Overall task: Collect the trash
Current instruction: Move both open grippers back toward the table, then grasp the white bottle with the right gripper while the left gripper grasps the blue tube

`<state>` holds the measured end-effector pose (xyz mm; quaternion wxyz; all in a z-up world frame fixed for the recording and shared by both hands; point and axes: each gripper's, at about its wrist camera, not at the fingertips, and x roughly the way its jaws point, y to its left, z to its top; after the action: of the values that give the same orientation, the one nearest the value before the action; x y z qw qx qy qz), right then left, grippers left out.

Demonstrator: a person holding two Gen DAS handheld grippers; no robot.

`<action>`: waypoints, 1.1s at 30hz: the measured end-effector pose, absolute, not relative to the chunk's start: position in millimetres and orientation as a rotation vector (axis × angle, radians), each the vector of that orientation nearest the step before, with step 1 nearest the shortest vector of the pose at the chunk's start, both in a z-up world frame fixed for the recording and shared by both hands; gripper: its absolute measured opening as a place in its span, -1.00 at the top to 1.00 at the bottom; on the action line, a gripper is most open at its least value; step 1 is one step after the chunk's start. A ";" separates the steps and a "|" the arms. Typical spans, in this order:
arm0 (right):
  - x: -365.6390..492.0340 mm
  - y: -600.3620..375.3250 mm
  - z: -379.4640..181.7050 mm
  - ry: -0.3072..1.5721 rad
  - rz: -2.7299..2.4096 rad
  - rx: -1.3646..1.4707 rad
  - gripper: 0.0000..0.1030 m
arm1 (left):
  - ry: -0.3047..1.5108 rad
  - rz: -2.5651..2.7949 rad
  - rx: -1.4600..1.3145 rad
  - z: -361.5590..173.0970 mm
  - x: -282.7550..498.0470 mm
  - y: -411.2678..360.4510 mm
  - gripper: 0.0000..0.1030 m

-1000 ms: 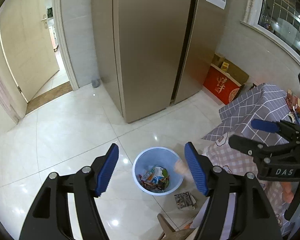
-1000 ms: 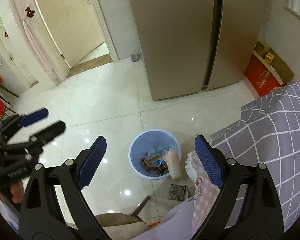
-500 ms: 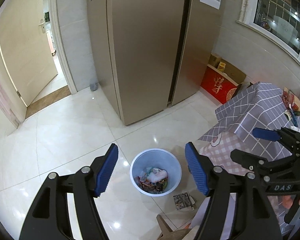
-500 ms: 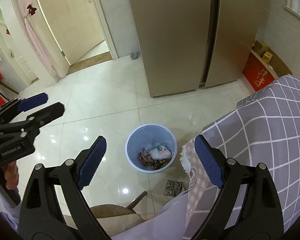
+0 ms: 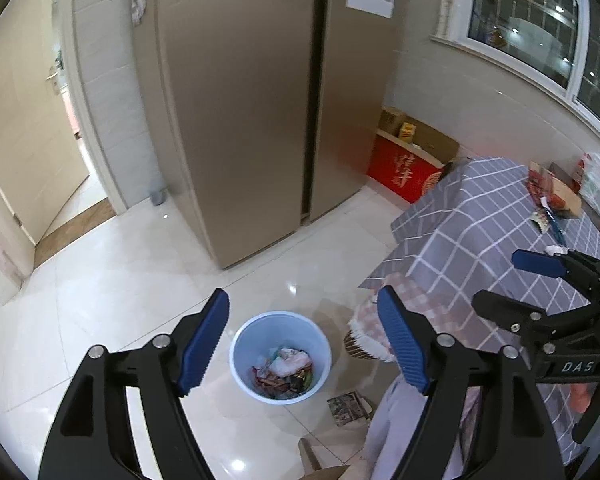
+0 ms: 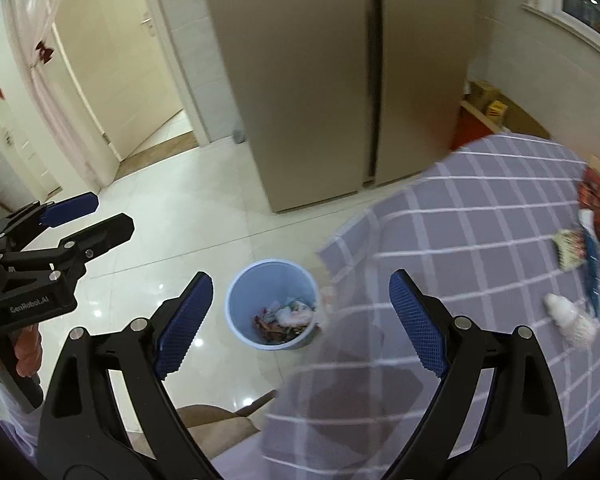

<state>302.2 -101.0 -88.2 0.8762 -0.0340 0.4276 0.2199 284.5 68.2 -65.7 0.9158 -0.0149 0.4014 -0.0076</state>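
A light blue bin (image 5: 280, 356) stands on the floor beside the table, with wrappers and a crumpled white tissue inside; it also shows in the right wrist view (image 6: 271, 304). My left gripper (image 5: 306, 348) is open and empty, high above the bin. My right gripper (image 6: 300, 322) is open and empty, over the table's edge. On the grey checked tablecloth (image 6: 480, 240) lie a crumpled white tissue (image 6: 570, 318), a blue wrapper (image 6: 590, 268), a small packet (image 6: 568, 244) and red packets (image 6: 594, 196). A printed wrapper (image 5: 348, 402) lies on the floor by the bin.
A tall beige fridge (image 5: 252, 100) stands behind the bin. A red box (image 5: 404, 170) and cardboard boxes sit by the wall. An open doorway (image 5: 32, 140) is at left. A chair back (image 6: 216, 426) is below the right gripper.
A pale piece of trash fell into the bin and now lies in it. Both grippers have risen and swung right, towards the table top; more of the tablecloth and its litter shows.
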 end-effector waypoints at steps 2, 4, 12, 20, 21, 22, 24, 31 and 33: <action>301.7 -119.7 -86.1 0.887 0.427 -0.056 -0.71 | 0.826 -0.029 -0.024 -65.2 287.7 57.8 -0.46; 301.3 -135.6 -84.6 0.881 0.397 -0.045 -0.71 | 0.830 -0.057 -0.017 -65.5 291.4 44.3 -0.46; 297.0 -206.0 -83.0 0.877 0.238 0.003 -0.71 | 0.840 -0.147 0.016 -66.3 300.3 -7.1 -0.47; 308.4 -251.1 -91.3 0.891 0.111 0.001 -0.71 | 0.849 -0.214 0.048 -64.4 305.9 -47.1 -0.50; 310.3 -254.1 -93.6 0.903 0.113 0.012 -0.69 | 0.849 -0.218 0.052 -64.3 306.3 -50.3 -0.50; 311.3 -256.0 -95.2 0.909 0.118 0.020 -0.56 | 0.850 -0.222 0.056 -64.2 306.6 -53.9 -0.50; 316.2 -259.2 -103.2 0.934 0.119 0.026 -0.27 | 0.852 -0.233 0.062 -63.8 307.9 -61.2 -0.50; 322.0 -274.8 -104.5 0.919 0.105 0.054 0.77 | 0.860 -0.252 0.084 -62.7 313.5 -83.0 -0.50; 320.2 -281.8 -103.0 0.911 0.097 0.074 0.80 | 0.862 -0.265 0.089 -62.2 316.4 -92.3 -0.50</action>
<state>320.2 -281.8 -103.0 0.8964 0.0358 0.4394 0.0467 316.4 -92.3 -62.2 0.8991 0.0431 0.4164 -0.1281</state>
